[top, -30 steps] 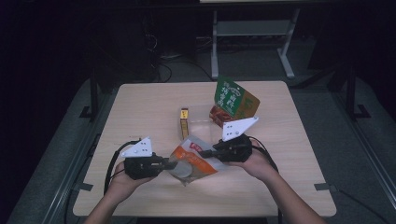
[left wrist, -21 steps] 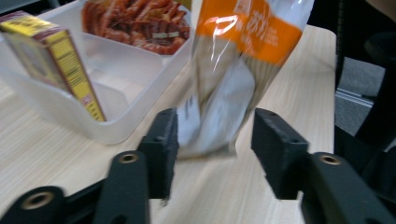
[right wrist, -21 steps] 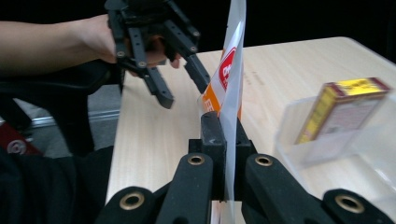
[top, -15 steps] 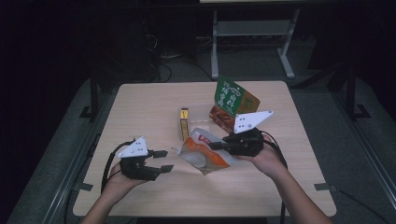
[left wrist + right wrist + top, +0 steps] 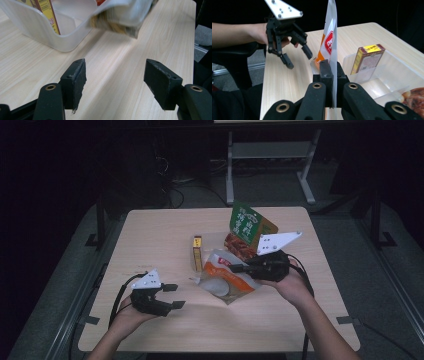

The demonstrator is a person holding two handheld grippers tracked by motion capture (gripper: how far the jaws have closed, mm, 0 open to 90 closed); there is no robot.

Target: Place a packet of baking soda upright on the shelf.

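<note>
An orange-and-white snack bag (image 5: 226, 281) hangs just above the table's middle, and my right gripper (image 5: 235, 268) is shut on its upper edge. In the right gripper view the bag (image 5: 329, 40) stands on edge, pinched between the shut jaws of that gripper (image 5: 332, 72). My left gripper (image 5: 176, 296) sits low at the front left, apart from the bag. Its jaws have just been opening and nothing is between them. From the left gripper view, bare wood lies between the spread jaws of this gripper (image 5: 115, 82), with the bag (image 5: 125, 17) farther off.
A clear plastic container (image 5: 387, 72) with compartments holds a yellow-and-brown box (image 5: 198, 252) standing upright. A green-and-red bag (image 5: 247, 227) leans behind it. Bare tabletop (image 5: 150, 235) spreads at the left and front. Beyond the table stands a metal frame (image 5: 230, 165).
The left gripper let go of the bag, opened and drew back toward the front left. The right gripper carried the bag up and slightly right.
</note>
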